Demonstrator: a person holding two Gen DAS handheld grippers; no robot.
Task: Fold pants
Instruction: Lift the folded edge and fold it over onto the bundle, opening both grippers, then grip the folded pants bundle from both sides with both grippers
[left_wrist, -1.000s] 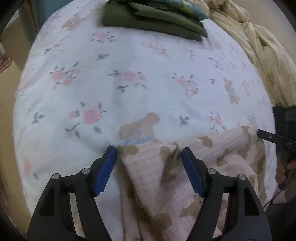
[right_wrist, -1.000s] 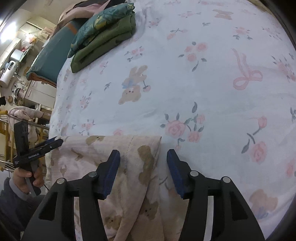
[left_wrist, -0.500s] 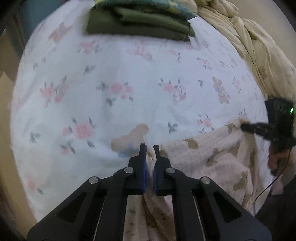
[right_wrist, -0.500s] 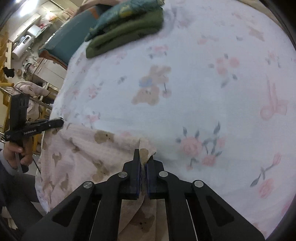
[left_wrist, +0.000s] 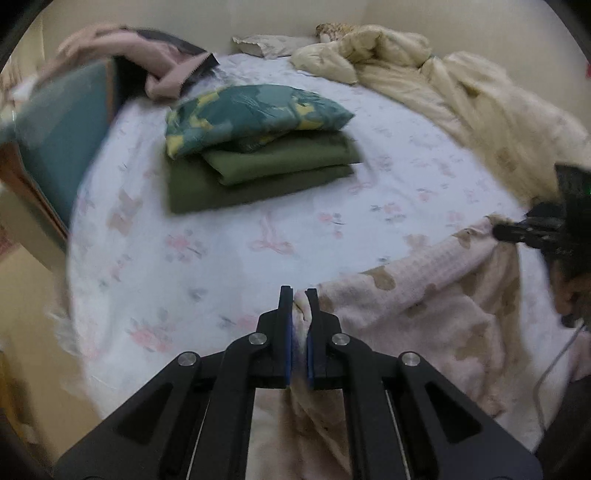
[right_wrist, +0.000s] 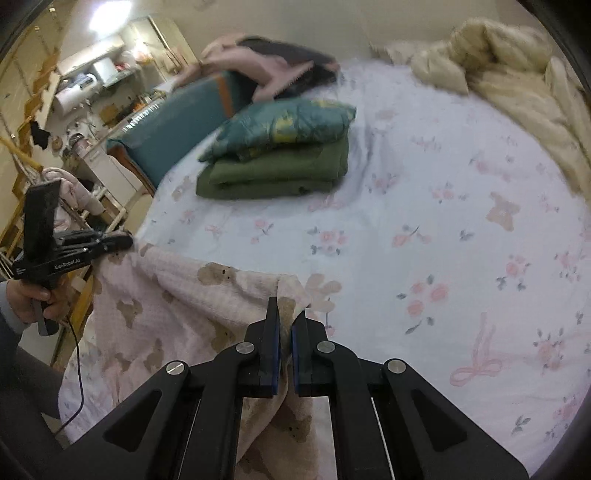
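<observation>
The pants (left_wrist: 424, 314) are pale pink with brown bear prints. They hang stretched between both grippers above the near edge of the bed. My left gripper (left_wrist: 299, 295) is shut on one top corner of the pants. My right gripper (right_wrist: 286, 317) is shut on the other top corner, and the pants (right_wrist: 177, 306) drape down to its left. In the left wrist view the right gripper (left_wrist: 517, 230) shows at the far right, pinching the cloth. In the right wrist view the left gripper (right_wrist: 114, 242) shows at the left, also pinching the cloth.
The bed sheet (left_wrist: 258, 236) is white with pink flowers and bears. A stack of folded green cloth (left_wrist: 258, 173) with a teal patterned pillow (left_wrist: 251, 114) lies at the back. A cream duvet (left_wrist: 461, 92) is bunched at the right. A teal headboard (right_wrist: 173, 125) stands at the left.
Both grippers closed on the pants' top corners, then lifted them off the sheet. The cameras now tilt up and see the far side of the bed.
</observation>
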